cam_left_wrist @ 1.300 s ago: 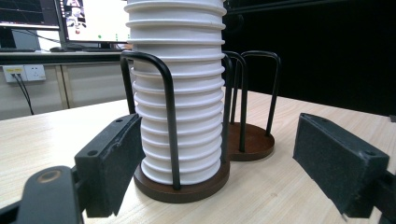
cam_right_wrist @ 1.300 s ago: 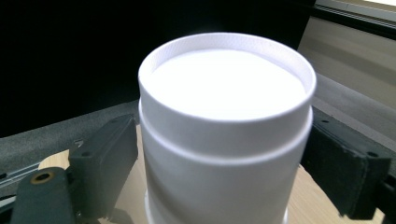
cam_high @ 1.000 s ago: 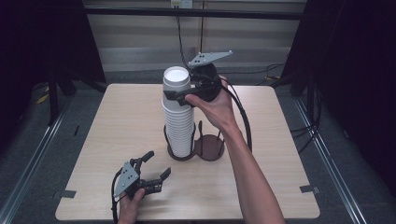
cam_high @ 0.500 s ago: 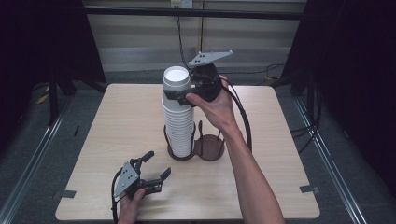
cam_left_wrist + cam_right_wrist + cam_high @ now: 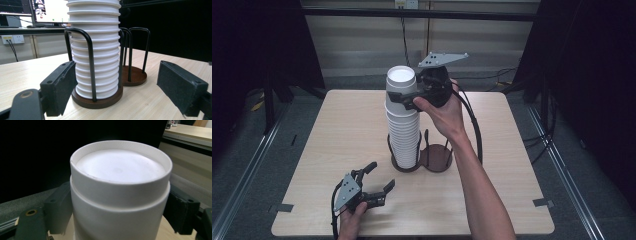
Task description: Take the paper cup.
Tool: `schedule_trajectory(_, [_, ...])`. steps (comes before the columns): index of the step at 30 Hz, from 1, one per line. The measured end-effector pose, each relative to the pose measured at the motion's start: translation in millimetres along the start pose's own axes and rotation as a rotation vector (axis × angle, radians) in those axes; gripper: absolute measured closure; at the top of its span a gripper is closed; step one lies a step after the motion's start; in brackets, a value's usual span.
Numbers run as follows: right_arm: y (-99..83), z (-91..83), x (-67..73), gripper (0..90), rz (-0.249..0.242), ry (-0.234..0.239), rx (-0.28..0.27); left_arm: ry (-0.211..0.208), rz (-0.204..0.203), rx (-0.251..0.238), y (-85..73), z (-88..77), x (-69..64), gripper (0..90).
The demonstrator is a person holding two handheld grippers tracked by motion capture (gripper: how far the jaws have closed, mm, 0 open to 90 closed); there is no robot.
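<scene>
Stack of white paper cups (image 5: 403,120), nested upside down, stands in the left ring of a dark two-ring wire holder (image 5: 436,159) near the middle of the table (image 5: 512,165); the right ring is empty. Right gripper (image 5: 408,99) is at the top of the stack, jaws either side of the uppermost cup (image 5: 120,192) and against its wall, so clamped on it by the look of the right gripper view. Left gripper (image 5: 379,186) rests low on the table, nearer the person than the holder, jaws apart and holding nothing. Judgement: the cups are very light, thin-walled and easily crushed, and smooth; nested cups may cling, so two could lift together. Best hold is just under the upturned base, where the wall is stiffest, with light squeeze.
</scene>
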State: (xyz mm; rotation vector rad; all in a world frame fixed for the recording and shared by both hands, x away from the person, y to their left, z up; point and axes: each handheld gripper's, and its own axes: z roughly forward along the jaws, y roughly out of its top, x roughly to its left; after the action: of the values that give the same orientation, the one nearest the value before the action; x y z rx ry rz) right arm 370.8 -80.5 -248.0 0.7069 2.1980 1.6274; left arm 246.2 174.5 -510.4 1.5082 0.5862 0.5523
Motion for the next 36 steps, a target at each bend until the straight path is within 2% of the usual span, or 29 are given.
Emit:
schedule_trajectory(15, [7.0, -12.9, -0.8, 19.7, 0.017, 0.011, -0.106, -0.001, 0.0, 0.0, 0.0, 0.0, 0.0, 15.9])
schedule_trajectory(26, [11.5, -20.2, -0.1, 19.8, 0.018, 0.014, -0.148, 0.003, 0.002, 0.0, 0.1, 0.0, 0.2, 15.9])
schedule_trajectory(36, [17.4, -29.0, -0.4, 20.0, 0.03, 0.046, -0.222, -0.001, 0.0, 0.0, 0.0, 0.0, 0.0, 15.8])
